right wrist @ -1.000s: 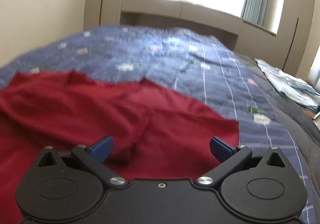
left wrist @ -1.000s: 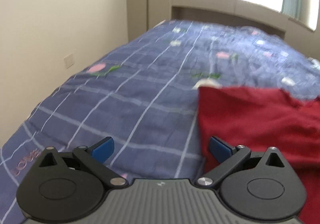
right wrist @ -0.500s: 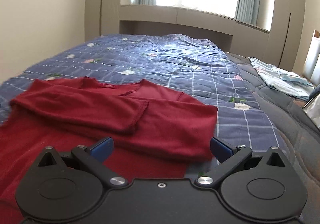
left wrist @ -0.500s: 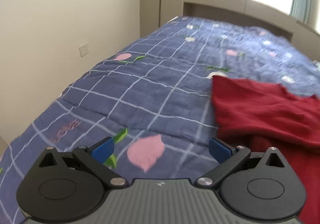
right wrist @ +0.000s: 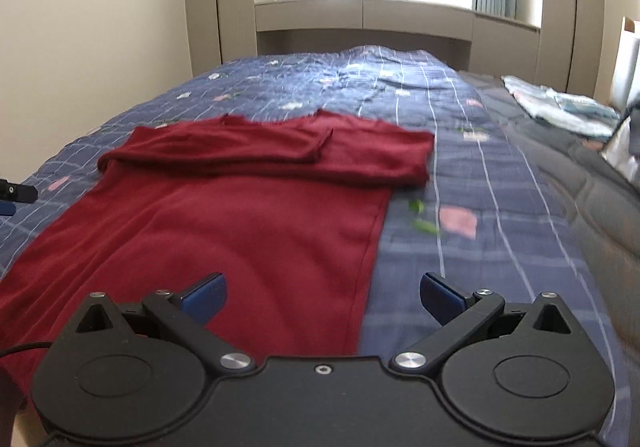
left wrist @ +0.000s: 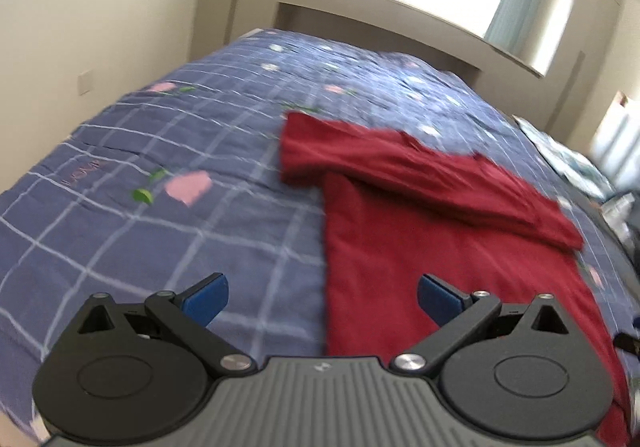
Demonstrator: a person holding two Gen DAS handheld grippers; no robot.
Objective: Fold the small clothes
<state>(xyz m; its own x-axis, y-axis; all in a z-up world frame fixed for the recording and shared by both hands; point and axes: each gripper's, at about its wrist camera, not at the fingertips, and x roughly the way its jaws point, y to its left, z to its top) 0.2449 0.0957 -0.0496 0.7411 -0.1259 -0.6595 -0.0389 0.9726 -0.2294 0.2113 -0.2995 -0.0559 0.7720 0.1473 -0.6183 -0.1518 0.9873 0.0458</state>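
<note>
The red shirt [right wrist: 248, 223] lies flat on the blue quilt [right wrist: 480, 247], sleeves folded across at 12 o'clock; the left gripper [left wrist: 322, 297] and right gripper [right wrist: 323, 297] both gape wide, holding nothing.

A dark red long-sleeved top [right wrist: 248, 223] lies flat on the blue checked quilt [right wrist: 500, 207], body stretching toward 6 o'clock. Both sleeves [right wrist: 224, 147] are folded across the chest, at 12 o'clock.

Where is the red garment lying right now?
In the right wrist view, the red garment lies flat on the blue checked quilt, ahead-left of the open right gripper, sleeves folded across its far end.
</note>
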